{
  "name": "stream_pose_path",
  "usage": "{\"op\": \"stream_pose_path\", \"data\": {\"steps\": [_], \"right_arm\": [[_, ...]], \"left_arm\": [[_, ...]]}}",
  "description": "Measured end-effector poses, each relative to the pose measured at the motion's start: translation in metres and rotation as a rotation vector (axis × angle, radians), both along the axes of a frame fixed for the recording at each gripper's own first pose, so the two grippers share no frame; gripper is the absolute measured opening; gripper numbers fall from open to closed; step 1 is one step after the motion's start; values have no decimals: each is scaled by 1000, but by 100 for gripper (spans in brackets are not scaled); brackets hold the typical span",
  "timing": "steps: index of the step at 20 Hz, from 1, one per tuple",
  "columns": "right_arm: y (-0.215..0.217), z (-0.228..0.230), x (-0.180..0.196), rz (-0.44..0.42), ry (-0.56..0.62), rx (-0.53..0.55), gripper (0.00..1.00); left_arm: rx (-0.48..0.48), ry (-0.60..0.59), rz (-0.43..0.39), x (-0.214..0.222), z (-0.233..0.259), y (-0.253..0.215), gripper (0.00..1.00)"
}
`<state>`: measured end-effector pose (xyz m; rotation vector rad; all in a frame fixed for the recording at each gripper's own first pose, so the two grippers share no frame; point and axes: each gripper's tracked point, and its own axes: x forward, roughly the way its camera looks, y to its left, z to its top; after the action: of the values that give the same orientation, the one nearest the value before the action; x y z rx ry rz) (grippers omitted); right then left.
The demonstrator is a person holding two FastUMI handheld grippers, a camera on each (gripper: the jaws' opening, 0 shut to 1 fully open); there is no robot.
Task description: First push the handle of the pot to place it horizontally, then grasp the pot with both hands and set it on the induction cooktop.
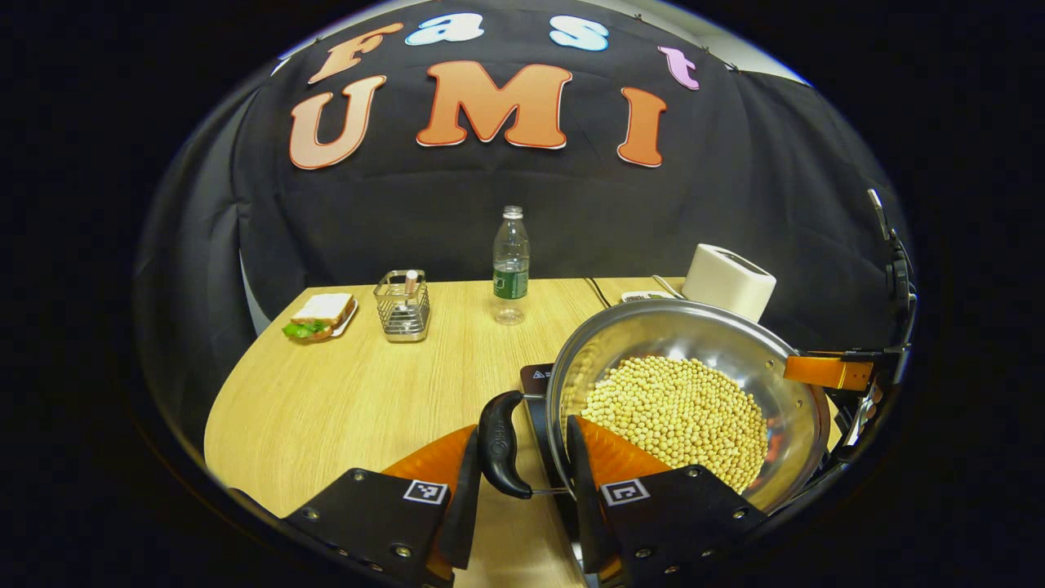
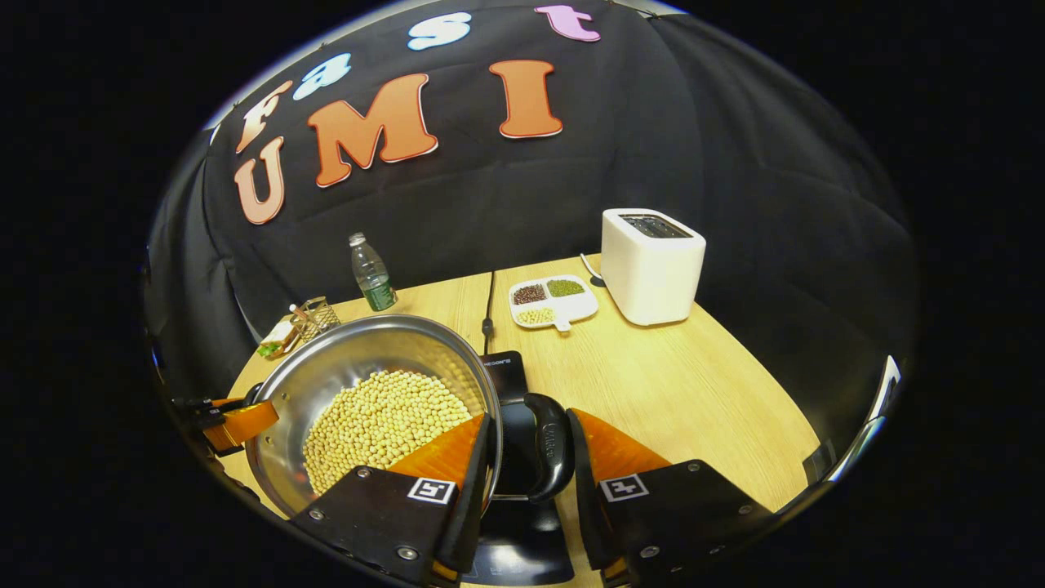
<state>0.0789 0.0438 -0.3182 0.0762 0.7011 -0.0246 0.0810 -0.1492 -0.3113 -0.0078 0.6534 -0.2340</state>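
A steel pot point(image 1: 702, 327) full of pale yellow beans point(image 1: 678, 412) is held between both grippers over the black induction cooktop point(image 2: 522, 539). I cannot tell whether it rests on the cooktop. My left gripper point(image 1: 522, 433) is shut across the pot's black side handle point(image 1: 500, 445) and rim, with one finger inside the pot. My right gripper point(image 2: 529, 418) is shut the same way on the opposite black handle point(image 2: 551, 453). The right gripper's orange finger point(image 1: 826, 371) shows at the pot's far side, and the left gripper's orange finger point(image 2: 238, 425) likewise.
On the wooden table point(image 1: 343, 408) stand a sandwich on a plate point(image 1: 321, 317), a wire holder point(image 1: 402, 306) and a water bottle point(image 1: 510, 263) at the back. A white toaster point(image 2: 651, 265) and a divided dish of beans point(image 2: 553, 300) sit behind the cooktop, with a cable point(image 2: 488, 302).
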Motion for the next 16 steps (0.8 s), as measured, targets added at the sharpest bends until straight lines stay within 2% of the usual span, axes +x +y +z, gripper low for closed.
{"op": "stream_pose_path", "data": {"steps": [12, 15, 16], "right_arm": [[-6, -24, 4, -11, 44, 29, 51], [-6, -20, 5, 0, 32, 19, 53], [-8, -12, 7, -2, 7, 11, 59]], "left_arm": [[-5, 32, 4, 7, -21, -13, 53], [-15, 30, 19, 4, -18, -11, 55], [-1, 9, 19, 4, -12, -8, 57]]}}
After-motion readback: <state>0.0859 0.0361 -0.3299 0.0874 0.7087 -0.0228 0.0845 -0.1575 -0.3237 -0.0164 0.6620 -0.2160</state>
